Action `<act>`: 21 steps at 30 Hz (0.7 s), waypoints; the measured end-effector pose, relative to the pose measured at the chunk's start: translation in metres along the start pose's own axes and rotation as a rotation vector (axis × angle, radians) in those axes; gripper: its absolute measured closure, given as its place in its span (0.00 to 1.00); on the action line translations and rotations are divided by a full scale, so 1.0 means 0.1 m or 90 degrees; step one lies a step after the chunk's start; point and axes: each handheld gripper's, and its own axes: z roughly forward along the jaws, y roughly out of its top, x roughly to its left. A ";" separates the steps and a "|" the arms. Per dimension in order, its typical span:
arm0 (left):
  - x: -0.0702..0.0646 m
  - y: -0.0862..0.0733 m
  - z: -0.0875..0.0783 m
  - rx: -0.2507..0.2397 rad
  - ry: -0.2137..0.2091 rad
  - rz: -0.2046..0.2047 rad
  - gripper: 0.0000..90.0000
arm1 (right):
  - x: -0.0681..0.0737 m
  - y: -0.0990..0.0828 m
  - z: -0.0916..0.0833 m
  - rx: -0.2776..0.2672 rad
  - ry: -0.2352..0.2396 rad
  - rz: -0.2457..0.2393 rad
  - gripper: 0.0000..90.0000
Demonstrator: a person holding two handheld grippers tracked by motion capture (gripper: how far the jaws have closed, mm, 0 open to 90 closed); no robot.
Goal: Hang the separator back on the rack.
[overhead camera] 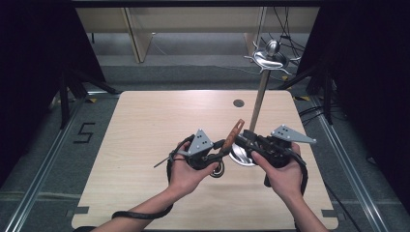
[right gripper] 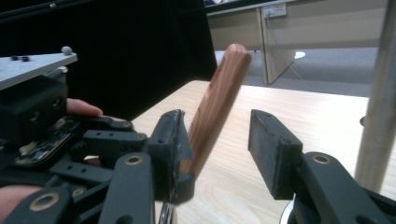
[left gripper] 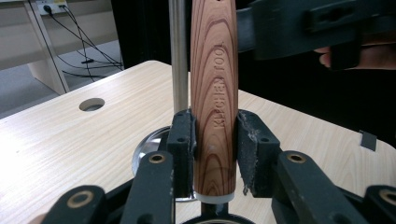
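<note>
Left gripper view: jaws of the left gripper (left gripper: 215,149) clenched on the wooden handle (left gripper: 215,93) stamped KITCHEN TOOL, low on its grip, just in front of the steel stand pole (left gripper: 178,51) and over its round base (left gripper: 149,147) on the table (left gripper: 56,149). Right gripper (right gripper: 219,149) released, jaws spread with the handle leaning between them against one pad. Probably a handover, though the tool's working end stays hidden: best to centre the right jaws, close squarely, and slacken the left only once firm.
</note>
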 end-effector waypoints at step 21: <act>-0.11 0.05 0.06 -0.008 -0.001 -0.008 0.75 | -0.01 0.00 0.10 0.001 0.035 0.050 0.80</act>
